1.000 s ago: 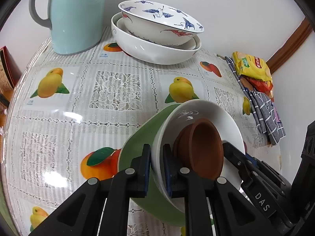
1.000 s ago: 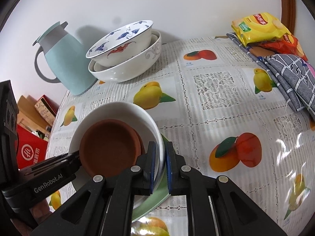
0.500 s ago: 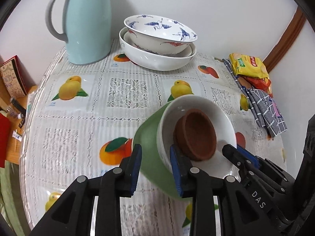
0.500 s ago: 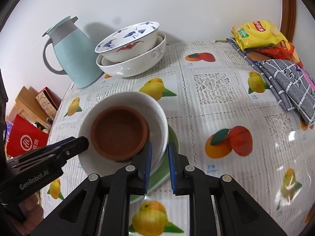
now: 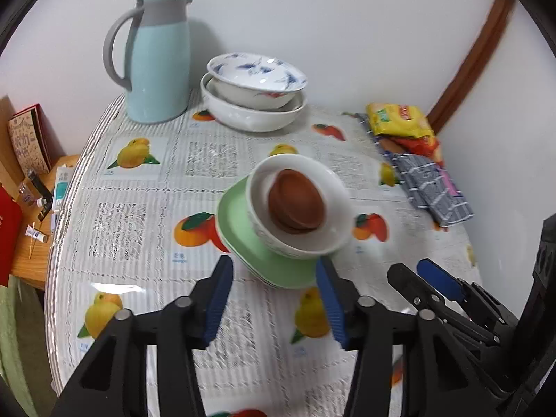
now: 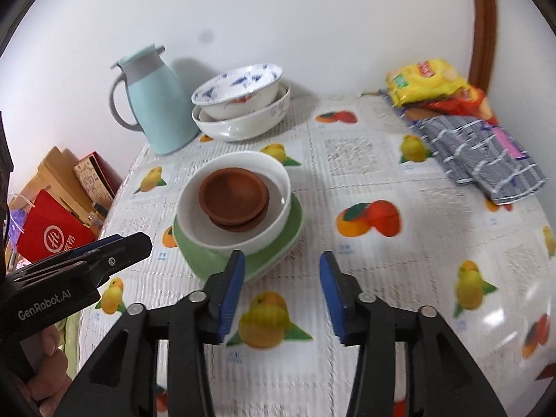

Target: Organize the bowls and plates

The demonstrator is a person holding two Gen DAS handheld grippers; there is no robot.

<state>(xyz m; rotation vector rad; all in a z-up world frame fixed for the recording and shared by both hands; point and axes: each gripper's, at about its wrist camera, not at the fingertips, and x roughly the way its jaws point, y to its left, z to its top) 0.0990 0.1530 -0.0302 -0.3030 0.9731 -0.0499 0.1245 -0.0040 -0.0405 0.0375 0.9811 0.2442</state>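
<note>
A stack stands mid-table: a green plate (image 5: 239, 222) (image 6: 278, 243) under a white bowl (image 5: 333, 208) (image 6: 274, 180) that holds a brown clay bowl (image 5: 295, 205) (image 6: 232, 194). My left gripper (image 5: 274, 274) is open and empty just in front of the stack; it also shows in the right wrist view (image 6: 114, 250). My right gripper (image 6: 281, 271) is open and empty in front of the stack; it also shows in the left wrist view (image 5: 417, 274). At the back, a blue-patterned bowl (image 5: 257, 76) (image 6: 239, 87) sits in a larger white bowl (image 5: 250, 114) (image 6: 243, 121).
A light blue jug (image 5: 156, 59) (image 6: 156, 104) stands at the back left by the wall. Yellow snack packets (image 5: 399, 118) (image 6: 427, 80) and a grey checked cloth (image 5: 431, 187) (image 6: 479, 153) lie at the right edge. Boxes and a red bag (image 6: 52, 232) sit beyond the left edge.
Both grippers have opened, let go of the stack's rim and pulled back towards me. The stack now rests flat on the table instead of tilted.
</note>
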